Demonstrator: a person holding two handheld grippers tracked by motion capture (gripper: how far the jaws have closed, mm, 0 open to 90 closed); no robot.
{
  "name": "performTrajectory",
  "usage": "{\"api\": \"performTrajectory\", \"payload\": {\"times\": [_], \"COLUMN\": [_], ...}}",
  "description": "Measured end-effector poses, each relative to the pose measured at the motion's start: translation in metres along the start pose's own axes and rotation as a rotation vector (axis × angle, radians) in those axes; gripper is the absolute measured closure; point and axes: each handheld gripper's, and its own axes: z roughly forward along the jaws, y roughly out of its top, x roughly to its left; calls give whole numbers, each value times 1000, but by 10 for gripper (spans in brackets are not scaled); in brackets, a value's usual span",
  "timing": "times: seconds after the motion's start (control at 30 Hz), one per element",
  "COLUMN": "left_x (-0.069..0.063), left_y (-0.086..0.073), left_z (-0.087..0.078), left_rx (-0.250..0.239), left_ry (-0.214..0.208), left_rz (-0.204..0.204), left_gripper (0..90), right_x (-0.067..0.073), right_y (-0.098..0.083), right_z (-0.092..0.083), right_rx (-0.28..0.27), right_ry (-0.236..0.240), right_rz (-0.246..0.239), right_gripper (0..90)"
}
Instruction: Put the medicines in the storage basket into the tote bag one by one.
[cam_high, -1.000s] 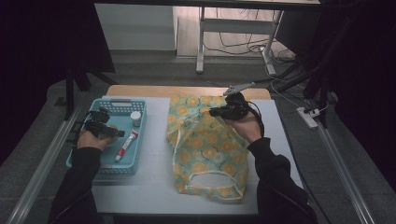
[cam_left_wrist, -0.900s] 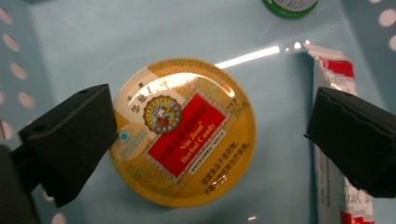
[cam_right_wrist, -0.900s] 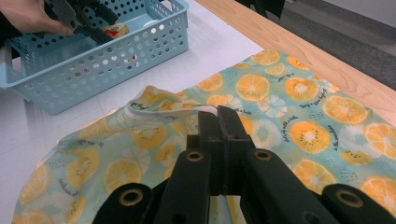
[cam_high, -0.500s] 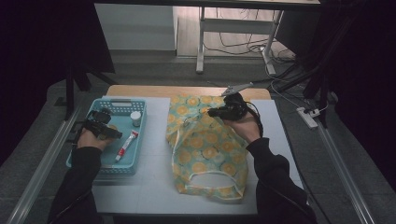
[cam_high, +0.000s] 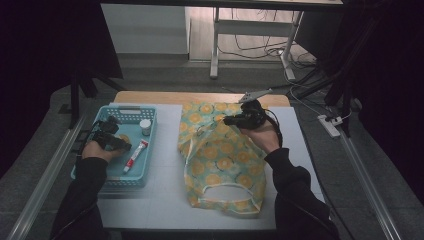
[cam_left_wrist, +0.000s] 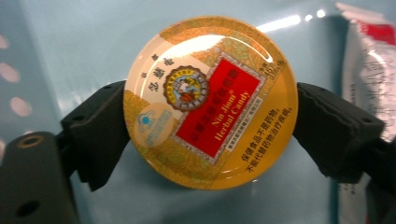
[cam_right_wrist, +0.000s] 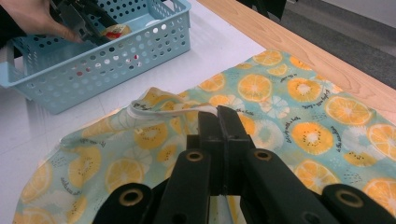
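At the left of the high view, the left gripper (cam_high: 121, 146) reached into the blue basket (cam_high: 148, 165), its jaws clamped on a round candy tin (cam_left_wrist: 210, 100). Right of centre, the right gripper (cam_high: 228, 120) pinched the fruit-print bag (cam_high: 225, 165) at its edge.

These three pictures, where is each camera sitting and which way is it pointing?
High view: above the person's side, looking forward and down on the table; both forearms and hands enter from the bottom.
Left gripper view: rides the left gripper, looking down into the blue basket; its jaws flank a round candy tin.
Right gripper view: rides the right gripper, looking across the fruit-print bag it pinches.
Shared: the right gripper view also catches the basket, tin and left hand.
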Motion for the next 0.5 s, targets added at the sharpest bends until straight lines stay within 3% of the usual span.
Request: {"api": "performTrajectory", "payload": {"times": [0.23,0.37,0.5], "left_x": [1,5,7], "left_y": [0,0,-2], "left_z": [-1,-5,-11], "left_rx": [-1,-25,-47], "left_ry": [-16,-40,-54], "left_rz": [-8,-31,-29], "left_gripper": [204,205,205], "right_x": [-1,-2,-2], "right_y": [-2,-2,-2], "right_z": [-1,-2,-1], "right_rx": [-2,-7,-11], "right_ry": [-1,0,-1], "right_rz": [4,5,7], "right_gripper": [900,900,900]}}
